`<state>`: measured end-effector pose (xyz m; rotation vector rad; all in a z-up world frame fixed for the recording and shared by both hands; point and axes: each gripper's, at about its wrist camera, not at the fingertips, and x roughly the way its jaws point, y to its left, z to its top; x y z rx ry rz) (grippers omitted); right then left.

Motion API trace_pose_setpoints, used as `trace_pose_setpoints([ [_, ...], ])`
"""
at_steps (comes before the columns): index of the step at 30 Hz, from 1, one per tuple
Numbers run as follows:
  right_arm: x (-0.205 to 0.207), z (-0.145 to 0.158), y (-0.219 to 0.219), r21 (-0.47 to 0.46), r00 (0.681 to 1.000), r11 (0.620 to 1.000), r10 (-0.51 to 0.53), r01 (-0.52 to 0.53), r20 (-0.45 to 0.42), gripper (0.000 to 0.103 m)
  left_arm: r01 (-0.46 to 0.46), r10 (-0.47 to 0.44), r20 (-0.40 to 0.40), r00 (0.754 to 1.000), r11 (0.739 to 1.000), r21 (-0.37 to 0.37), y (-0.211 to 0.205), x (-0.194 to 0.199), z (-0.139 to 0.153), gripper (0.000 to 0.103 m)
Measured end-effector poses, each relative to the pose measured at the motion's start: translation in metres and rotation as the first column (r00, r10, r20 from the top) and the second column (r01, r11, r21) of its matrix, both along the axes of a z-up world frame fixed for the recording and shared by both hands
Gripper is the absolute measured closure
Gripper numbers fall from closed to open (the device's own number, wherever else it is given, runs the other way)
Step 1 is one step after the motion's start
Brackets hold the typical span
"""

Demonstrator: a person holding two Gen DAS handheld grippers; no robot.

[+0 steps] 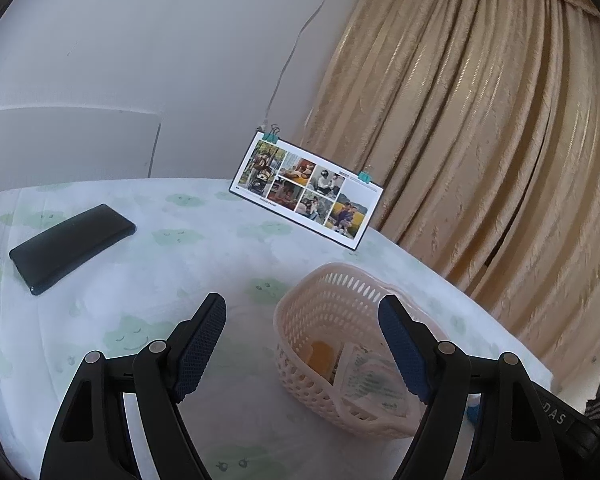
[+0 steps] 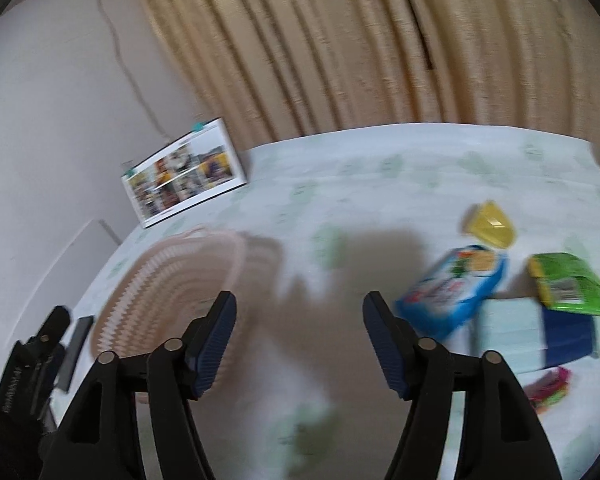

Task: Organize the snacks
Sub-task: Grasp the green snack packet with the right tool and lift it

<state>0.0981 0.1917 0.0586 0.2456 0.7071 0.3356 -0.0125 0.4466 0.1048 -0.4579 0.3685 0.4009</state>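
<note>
Two packets at least already lie in the basket (image 1: 340, 344): an orange one (image 1: 320, 354) and a pale green-printed one (image 1: 374, 380), so you have made a start. Your left tool (image 1: 302, 350) hangs spread wide and empty just over the basket's near rim, gripping nothing. Your right tool (image 2: 300, 344) is likewise released and empty above bare tabletop (image 2: 380, 168), between the basket and the loose snacks; that view is blurred, so fine detail is lost.

What is left sits toward the tabletop's right edge: a blue packet (image 2: 452, 292) closest to the right tool, a yellow wedge-shaped pack (image 2: 490, 226) behind it, a green bag (image 2: 568, 284) resting on a pale and dark-blue box (image 2: 536, 334), and something pink and stringy (image 2: 550, 386) near the front edge. By my judgement you are under halfway, with roughly five pieces to gather.

A dark phone (image 1: 72, 246) lies near the left edge, and a photo card (image 1: 306, 192) stands at the back edge before the curtain (image 1: 480, 140).
</note>
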Motion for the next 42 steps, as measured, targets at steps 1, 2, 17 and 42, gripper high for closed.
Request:
trace_pose_setpoints([
  [1,0.001,0.0,-0.007,-0.009,1.0,1.0,-0.024,0.024,0.004,0.036,0.001,-0.001,-0.001,1.0,1.0,0.002,0.0,0.0,0.0,0.024],
  [2,0.002,-0.001,-0.013,-0.02,0.999,0.999,-0.046,0.047,0.007,0.036,0.002,-0.002,-0.002,1.0,1.0,0.007,-0.001,0.0,0.0,0.024],
  [17,0.003,0.005,-0.112,-0.057,0.959,0.957,-0.283,0.284,0.022,0.023,0.046,-0.044,-0.025,0.999,0.994,0.096,-0.022,0.008,0.001,0.024],
  [42,0.059,-0.043,-0.159,-0.254,0.908,0.92,-0.356,0.299,-0.221,0.008,0.135,-0.126,-0.057,0.99,0.97,0.202,-0.055,0.016,0.002,0.024],
])
